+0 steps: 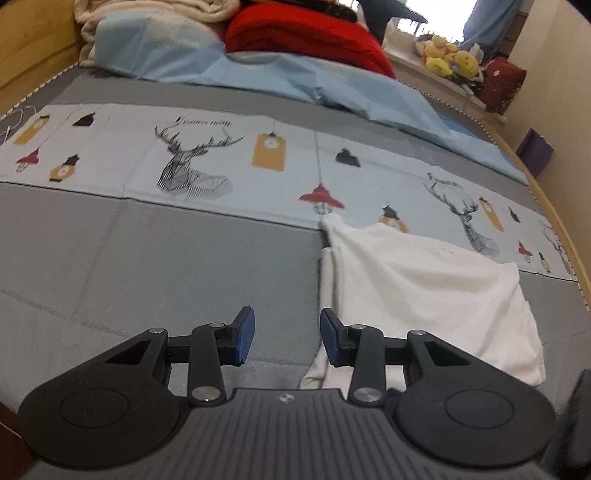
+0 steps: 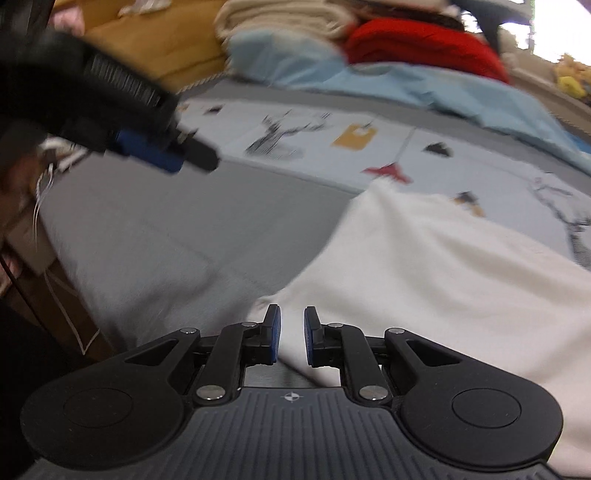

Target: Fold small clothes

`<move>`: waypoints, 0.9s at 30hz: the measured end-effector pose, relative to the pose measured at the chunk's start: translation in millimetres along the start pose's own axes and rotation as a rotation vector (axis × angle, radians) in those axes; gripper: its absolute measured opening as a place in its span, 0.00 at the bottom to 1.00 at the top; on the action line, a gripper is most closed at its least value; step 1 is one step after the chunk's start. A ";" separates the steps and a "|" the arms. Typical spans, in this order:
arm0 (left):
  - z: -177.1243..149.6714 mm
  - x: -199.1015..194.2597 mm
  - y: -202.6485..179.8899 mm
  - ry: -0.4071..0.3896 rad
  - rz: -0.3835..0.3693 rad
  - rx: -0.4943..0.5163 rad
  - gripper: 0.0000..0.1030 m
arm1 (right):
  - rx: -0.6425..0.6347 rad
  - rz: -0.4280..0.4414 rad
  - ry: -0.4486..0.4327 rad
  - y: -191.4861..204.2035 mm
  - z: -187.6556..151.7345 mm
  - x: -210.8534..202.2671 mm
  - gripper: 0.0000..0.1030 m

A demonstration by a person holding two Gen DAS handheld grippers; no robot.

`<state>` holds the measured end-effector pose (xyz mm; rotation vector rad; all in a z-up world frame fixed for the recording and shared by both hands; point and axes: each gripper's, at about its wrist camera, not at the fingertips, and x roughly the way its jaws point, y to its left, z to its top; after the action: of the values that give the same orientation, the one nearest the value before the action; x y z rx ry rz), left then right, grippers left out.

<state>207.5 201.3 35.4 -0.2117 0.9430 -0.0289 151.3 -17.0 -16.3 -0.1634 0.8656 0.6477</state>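
A white garment lies folded on the grey bed sheet, its far edge overlapping a deer-print cloth. My left gripper hovers open over the garment's left edge, with nothing between its blue pads. In the right wrist view the same white garment spreads out to the right. My right gripper hangs over its near left corner, with a narrow gap between the pads and no cloth pinched. The left gripper shows blurred at the upper left of that view.
At the head of the bed lie a light blue cloth, a red blanket and a cream blanket. A wooden bed frame runs along the left side. Plush toys sit on a shelf at the far right.
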 end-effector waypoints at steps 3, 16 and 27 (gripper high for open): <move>-0.2 2.8 5.3 0.011 0.003 -0.001 0.43 | -0.030 0.005 0.040 14.5 -1.7 25.0 0.24; 0.7 11.0 16.8 0.038 0.016 -0.022 0.45 | -0.135 -0.052 0.122 39.7 -9.4 70.0 0.21; 1.7 16.2 18.5 0.049 -0.009 -0.085 0.58 | 0.048 0.021 -0.055 6.2 10.2 12.9 0.08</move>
<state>217.2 217.8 19.8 -0.2944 0.9934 -0.0022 160.4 -2.2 -18.7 -0.0932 0.8297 0.6478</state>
